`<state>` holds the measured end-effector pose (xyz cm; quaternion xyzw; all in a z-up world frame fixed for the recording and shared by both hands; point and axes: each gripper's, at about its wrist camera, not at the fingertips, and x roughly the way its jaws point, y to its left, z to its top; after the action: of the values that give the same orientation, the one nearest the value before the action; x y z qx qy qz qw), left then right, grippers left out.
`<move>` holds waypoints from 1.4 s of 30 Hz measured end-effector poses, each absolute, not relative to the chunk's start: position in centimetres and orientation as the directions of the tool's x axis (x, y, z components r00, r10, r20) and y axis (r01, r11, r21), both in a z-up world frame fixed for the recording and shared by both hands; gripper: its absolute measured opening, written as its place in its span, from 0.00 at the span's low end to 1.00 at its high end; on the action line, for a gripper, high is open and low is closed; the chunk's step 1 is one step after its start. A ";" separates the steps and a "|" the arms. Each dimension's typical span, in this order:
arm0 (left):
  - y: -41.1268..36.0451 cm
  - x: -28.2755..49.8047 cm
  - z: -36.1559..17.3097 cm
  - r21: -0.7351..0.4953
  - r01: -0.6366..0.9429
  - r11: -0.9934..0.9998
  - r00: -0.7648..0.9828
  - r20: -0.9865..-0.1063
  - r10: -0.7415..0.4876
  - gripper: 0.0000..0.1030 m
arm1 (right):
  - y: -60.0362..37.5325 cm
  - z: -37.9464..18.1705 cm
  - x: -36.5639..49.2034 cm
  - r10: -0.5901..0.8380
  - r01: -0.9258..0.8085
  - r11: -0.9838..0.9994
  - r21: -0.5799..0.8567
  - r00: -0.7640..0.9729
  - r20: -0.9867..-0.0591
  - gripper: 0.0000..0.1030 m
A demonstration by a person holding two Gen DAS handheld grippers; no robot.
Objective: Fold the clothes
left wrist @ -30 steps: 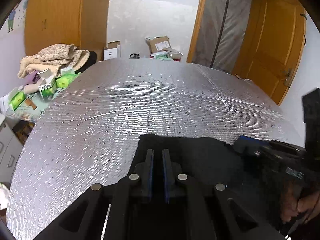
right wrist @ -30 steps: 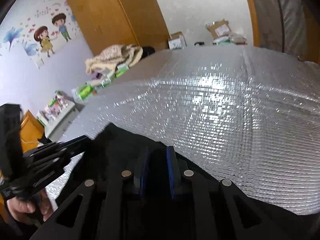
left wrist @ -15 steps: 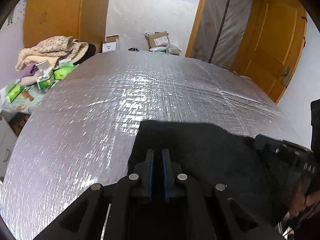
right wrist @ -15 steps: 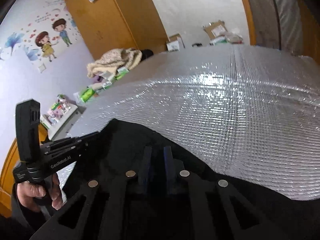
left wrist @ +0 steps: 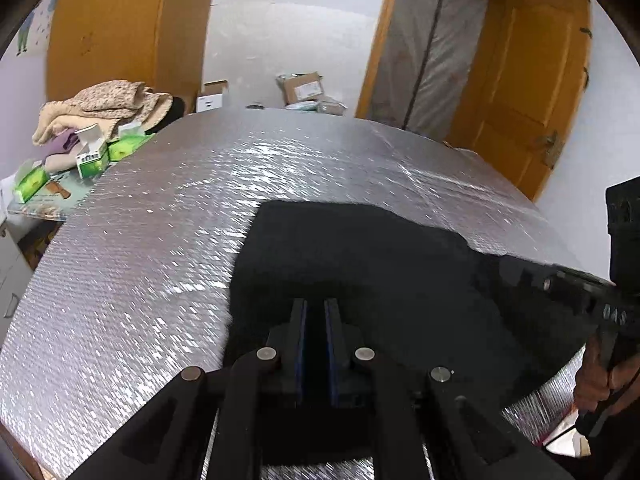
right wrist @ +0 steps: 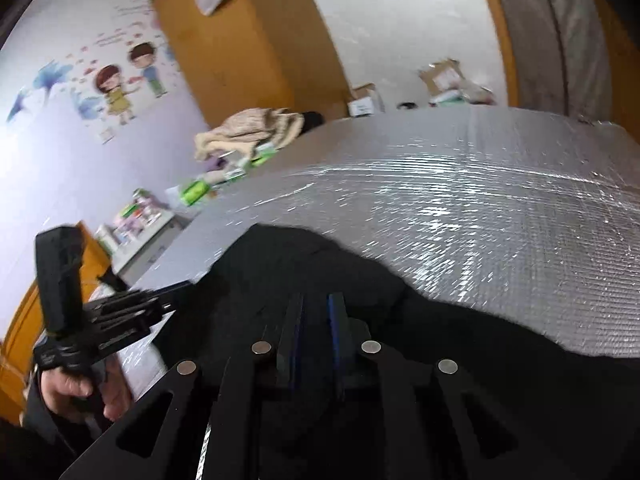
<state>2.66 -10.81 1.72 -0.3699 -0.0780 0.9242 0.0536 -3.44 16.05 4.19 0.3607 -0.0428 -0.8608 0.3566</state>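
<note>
A black garment [left wrist: 360, 256] lies on the silver foil-covered table [left wrist: 160, 240] at its near edge. My left gripper [left wrist: 315, 308] is shut on the garment's near left part, its fingers close together over the cloth. My right gripper [right wrist: 316, 304] is shut on the same black garment [right wrist: 288, 264] at its near right part; it also shows at the right of the left wrist view [left wrist: 560, 284]. The left gripper shows at the left of the right wrist view [right wrist: 120, 316]. The pinched cloth between each pair of fingers is dark and hard to make out.
A pile of beige clothes [left wrist: 100, 100] and green boxes [left wrist: 94, 160] sit on a side table beyond the left edge. Cardboard boxes [left wrist: 304, 88] stand on the floor behind. An orange door [left wrist: 532, 92] is at the right. A low white cabinet [right wrist: 144, 232] stands left.
Both grippers have lifted and moved forward with the black garment. More of the cloth now spreads over the table ahead of the fingers.
</note>
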 end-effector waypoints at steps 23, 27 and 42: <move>-8.8 5.4 0.7 -0.108 0.015 -0.994 -0.714 -0.697 0.065 0.07 | 15.5 2.3 1.2 -0.650 0.670 -0.698 0.252 -0.445 -0.616 0.14; -9.2 5.4 0.2 -0.107 0.042 -0.993 -0.695 -0.717 0.048 0.07 | 14.9 1.0 -0.1 -0.620 0.649 -0.715 0.260 -0.417 -0.665 0.14; -7.9 3.0 0.5 -0.090 -0.010 -0.996 -0.686 -0.724 0.072 0.07 | 14.8 1.4 -4.6 -0.577 0.582 -0.768 0.266 -0.450 -0.682 0.14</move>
<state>3.04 -7.94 0.47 -0.3958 -0.0392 0.9172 0.0224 -4.60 14.75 1.37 0.3991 0.0034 -0.8514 0.3403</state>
